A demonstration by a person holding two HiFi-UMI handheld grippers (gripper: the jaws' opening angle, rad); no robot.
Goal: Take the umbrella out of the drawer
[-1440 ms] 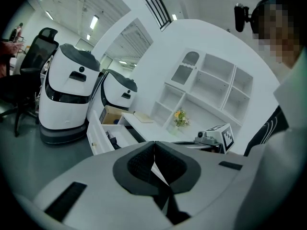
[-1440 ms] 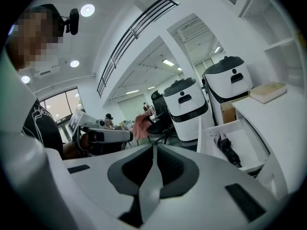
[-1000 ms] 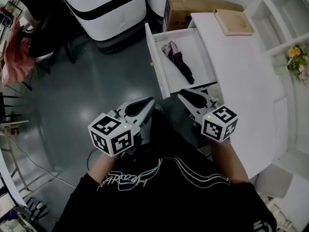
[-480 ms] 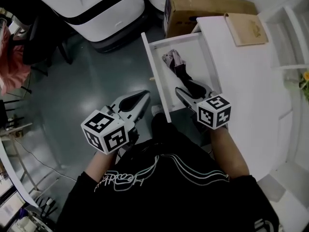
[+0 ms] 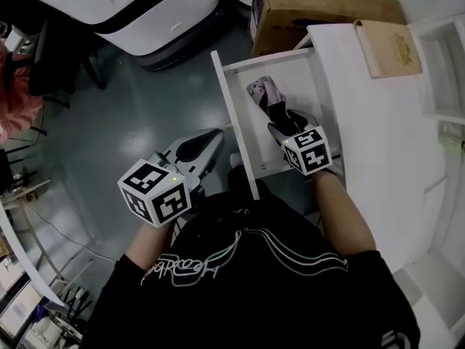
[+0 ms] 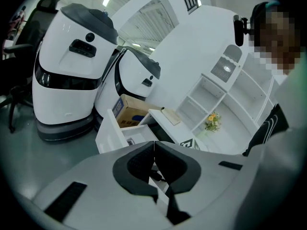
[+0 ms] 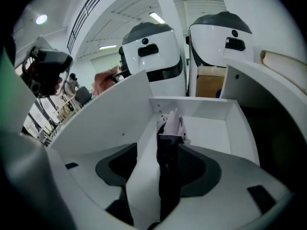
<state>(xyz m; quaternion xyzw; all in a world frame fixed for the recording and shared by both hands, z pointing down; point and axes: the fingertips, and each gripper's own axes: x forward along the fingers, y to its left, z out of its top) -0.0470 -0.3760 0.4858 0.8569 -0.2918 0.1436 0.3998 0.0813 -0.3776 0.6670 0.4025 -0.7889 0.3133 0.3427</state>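
My right gripper [image 5: 279, 131] sits in the open drawer [image 5: 234, 122], upper centre of the head view, its jaws opening wide around the folded umbrella [image 5: 261, 91] (not pinched). My left gripper [image 5: 207, 142], jaws together and empty, hangs left of the drawer.

Umbrella [image 5: 267, 97] black and, seemingly, patterned pink; drawer [image 5: 231, 115] white.

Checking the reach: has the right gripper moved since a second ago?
Yes: relative to the drawer, the right gripper went from its near end into it; jaws opening, umbrella between them.
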